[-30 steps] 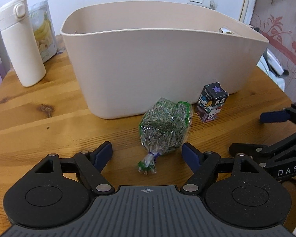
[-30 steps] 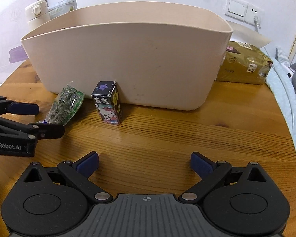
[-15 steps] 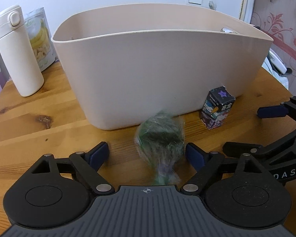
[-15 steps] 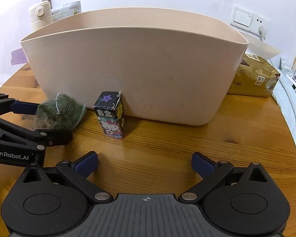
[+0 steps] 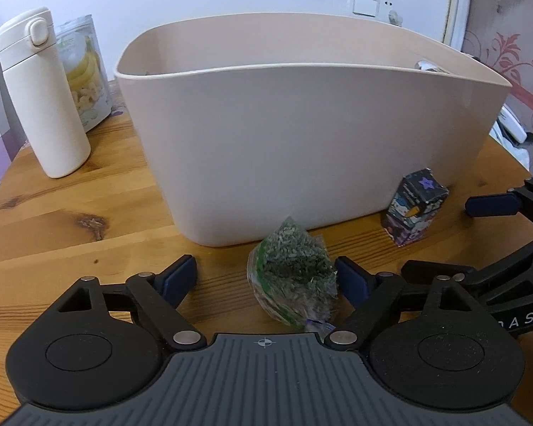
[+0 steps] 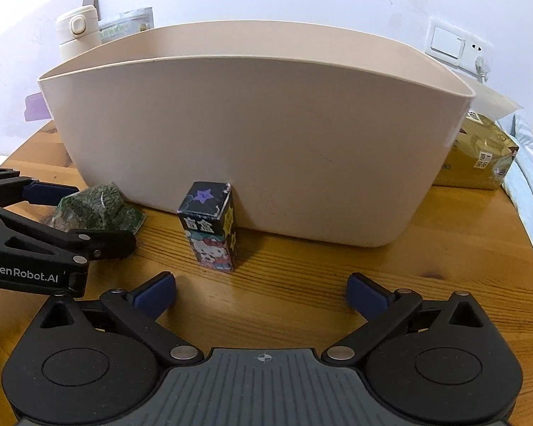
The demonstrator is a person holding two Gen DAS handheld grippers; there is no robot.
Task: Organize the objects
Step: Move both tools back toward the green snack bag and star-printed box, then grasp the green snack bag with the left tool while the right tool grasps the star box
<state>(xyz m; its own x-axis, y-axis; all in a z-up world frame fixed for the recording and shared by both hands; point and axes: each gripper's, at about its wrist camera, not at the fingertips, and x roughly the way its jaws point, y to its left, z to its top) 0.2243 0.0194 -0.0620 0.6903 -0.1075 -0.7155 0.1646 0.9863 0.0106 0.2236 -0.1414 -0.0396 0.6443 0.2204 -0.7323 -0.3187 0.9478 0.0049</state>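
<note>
A clear bag of dried green herbs (image 5: pixel 291 277) lies on the wooden table (image 5: pixel 89 191) in front of a tall beige tub (image 5: pixel 302 142). My left gripper (image 5: pixel 264 275) is open around the bag, which leans against the right finger. In the right wrist view the bag (image 6: pixel 96 206) sits between the left gripper's (image 6: pixel 101 218) fingers. A small dark cartoon-printed box (image 6: pixel 209 227) stands upright against the tub (image 6: pixel 248 142). My right gripper (image 6: pixel 261 289) is open and empty, just short of the box. The left wrist view shows the box (image 5: pixel 414 213) with the right gripper (image 5: pixel 440 238) beside it.
A white flask (image 5: pixel 42 99) and a banana-chip pouch (image 5: pixel 85 71) stand left of the tub. A golden packet (image 6: pixel 479 156) lies to its right near the table's round edge. Something shiny (image 5: pixel 426 65) peeks over the tub's far right rim.
My left gripper has moved forward, so the herb bag now sits between its fingers and has tipped up. My right gripper has come closer to the box. Both stayed open.
</note>
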